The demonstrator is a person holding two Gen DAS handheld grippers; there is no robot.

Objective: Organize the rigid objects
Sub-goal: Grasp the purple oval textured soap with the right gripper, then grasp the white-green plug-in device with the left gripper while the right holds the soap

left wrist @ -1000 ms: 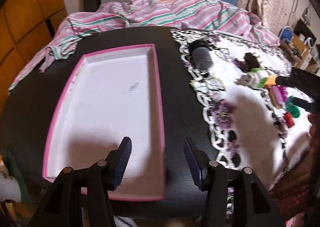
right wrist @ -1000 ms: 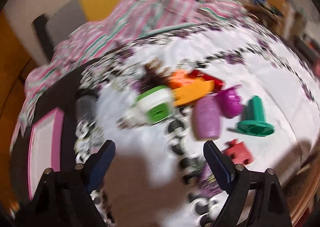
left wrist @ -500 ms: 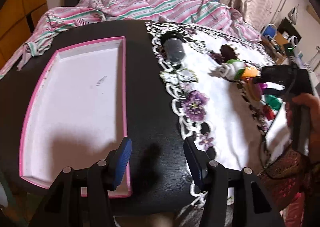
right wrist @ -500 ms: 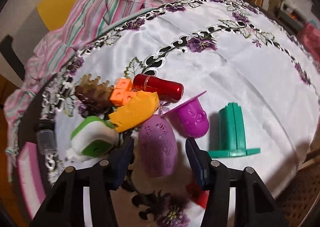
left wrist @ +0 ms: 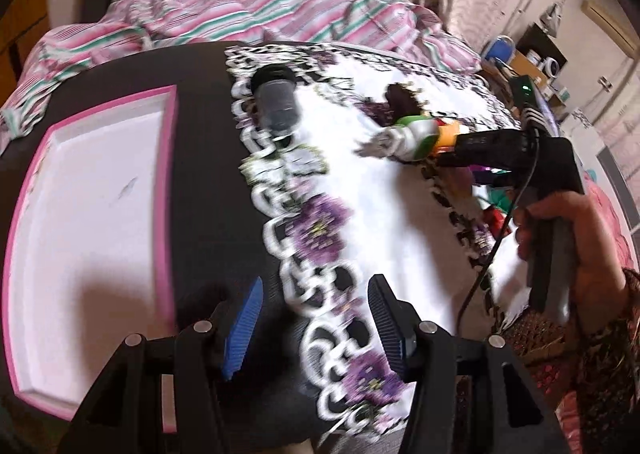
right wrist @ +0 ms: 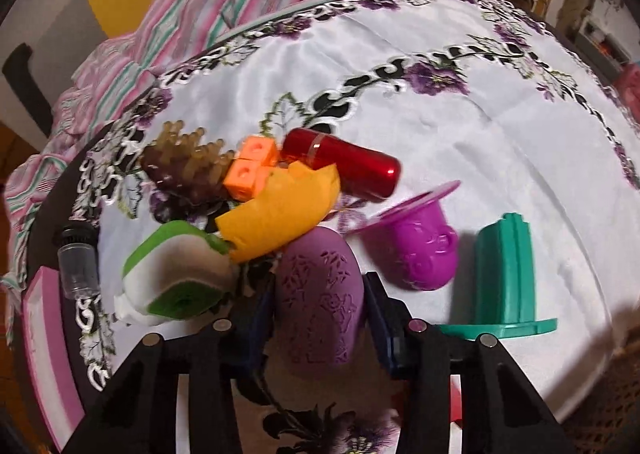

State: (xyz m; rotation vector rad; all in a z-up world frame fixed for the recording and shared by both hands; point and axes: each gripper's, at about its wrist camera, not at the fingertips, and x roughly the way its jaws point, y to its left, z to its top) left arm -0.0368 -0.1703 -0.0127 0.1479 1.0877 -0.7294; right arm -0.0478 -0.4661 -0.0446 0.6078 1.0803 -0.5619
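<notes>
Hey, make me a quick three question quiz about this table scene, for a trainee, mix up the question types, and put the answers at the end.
1. True or false: the right gripper has its jaws around the purple egg-shaped piece.
2. Which thing lies right next to the green hat-shaped mould? A: the clear vial; B: the magenta cup; C: the pink-rimmed tray.
3. Fill in: the left gripper is open and holds ____.

Key: 1 true, its jaws have just been closing on the piece. 2 B. 3 nothing; it hangs over the dark table at the edge of the white cloth.
</notes>
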